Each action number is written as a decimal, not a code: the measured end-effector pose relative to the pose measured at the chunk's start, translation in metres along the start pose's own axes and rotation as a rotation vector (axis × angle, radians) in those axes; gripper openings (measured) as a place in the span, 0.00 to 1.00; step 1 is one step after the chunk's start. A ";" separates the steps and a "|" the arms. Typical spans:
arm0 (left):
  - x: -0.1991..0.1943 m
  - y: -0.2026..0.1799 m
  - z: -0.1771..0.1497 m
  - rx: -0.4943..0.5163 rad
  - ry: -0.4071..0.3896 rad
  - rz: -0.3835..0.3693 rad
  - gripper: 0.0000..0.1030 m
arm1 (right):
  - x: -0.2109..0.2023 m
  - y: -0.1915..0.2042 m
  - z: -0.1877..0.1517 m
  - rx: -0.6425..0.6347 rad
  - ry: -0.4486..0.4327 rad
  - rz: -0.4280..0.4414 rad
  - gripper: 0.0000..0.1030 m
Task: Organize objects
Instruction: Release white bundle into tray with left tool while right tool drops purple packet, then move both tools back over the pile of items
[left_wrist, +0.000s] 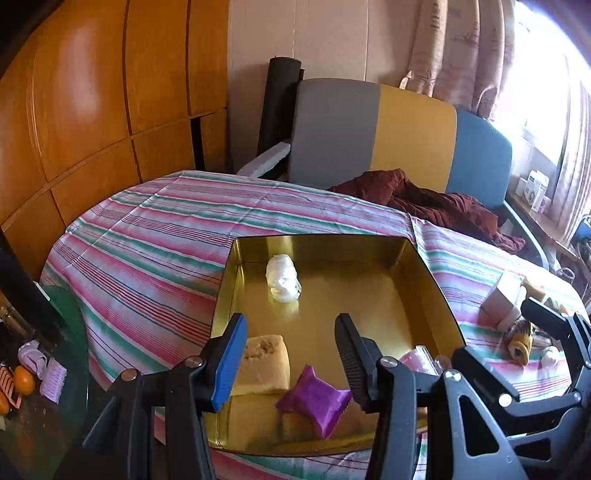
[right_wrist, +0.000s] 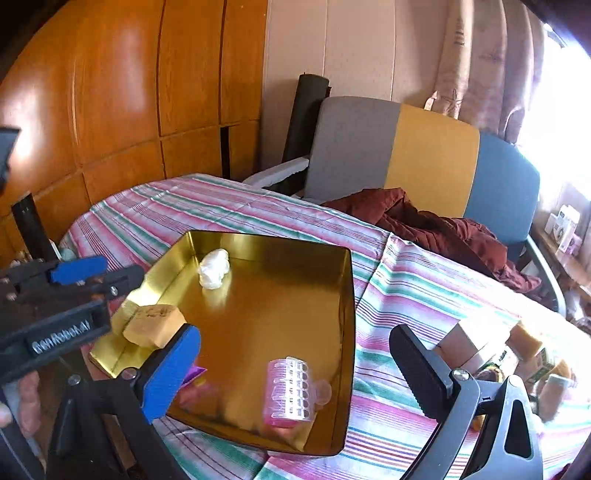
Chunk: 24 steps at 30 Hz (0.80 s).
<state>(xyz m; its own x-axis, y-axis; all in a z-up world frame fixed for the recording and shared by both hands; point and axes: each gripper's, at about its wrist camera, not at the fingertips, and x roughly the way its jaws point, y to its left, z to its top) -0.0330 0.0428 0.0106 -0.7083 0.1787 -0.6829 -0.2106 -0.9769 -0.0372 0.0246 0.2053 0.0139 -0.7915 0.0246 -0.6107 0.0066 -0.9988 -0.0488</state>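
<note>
My left jaws (left_wrist: 291, 354) hang partly spread over the near edge of the gold tray (left_wrist: 424, 266), pinching nothing. I judge they are free for the next pick. In that view the sponge (left_wrist: 264, 363) sits at seven o'clock in the tray, tucked to the left wall, the purple packet (left_wrist: 316, 400) at six, and the white wad (left_wrist: 282, 273) up at eleven, so the middle stays free for more.

My right jaws (right_wrist: 295, 369) stand spread wide with nothing between their pads; the pink roller (right_wrist: 290, 393) lies on the tray floor just below them at five o'clock, which looks like a fresh drop. The loose pile (right_wrist: 517, 354) still waits on the striped bench (right_wrist: 406, 295) at three o'clock, outside the tray.
</note>
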 end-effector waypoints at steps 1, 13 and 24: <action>0.000 -0.001 -0.001 0.004 0.004 -0.007 0.48 | -0.001 -0.002 -0.001 0.014 0.000 0.008 1.00; -0.002 -0.017 -0.009 0.047 0.023 -0.058 0.48 | -0.001 -0.026 -0.013 0.109 0.027 0.009 1.00; 0.010 -0.023 -0.013 0.043 0.086 -0.118 0.49 | 0.004 -0.053 -0.025 0.160 0.069 -0.032 1.00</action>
<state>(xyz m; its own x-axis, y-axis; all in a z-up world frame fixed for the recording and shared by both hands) -0.0262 0.0656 -0.0047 -0.6169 0.2798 -0.7356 -0.3190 -0.9434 -0.0913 0.0361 0.2590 -0.0060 -0.7456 0.0537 -0.6642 -0.1192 -0.9914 0.0537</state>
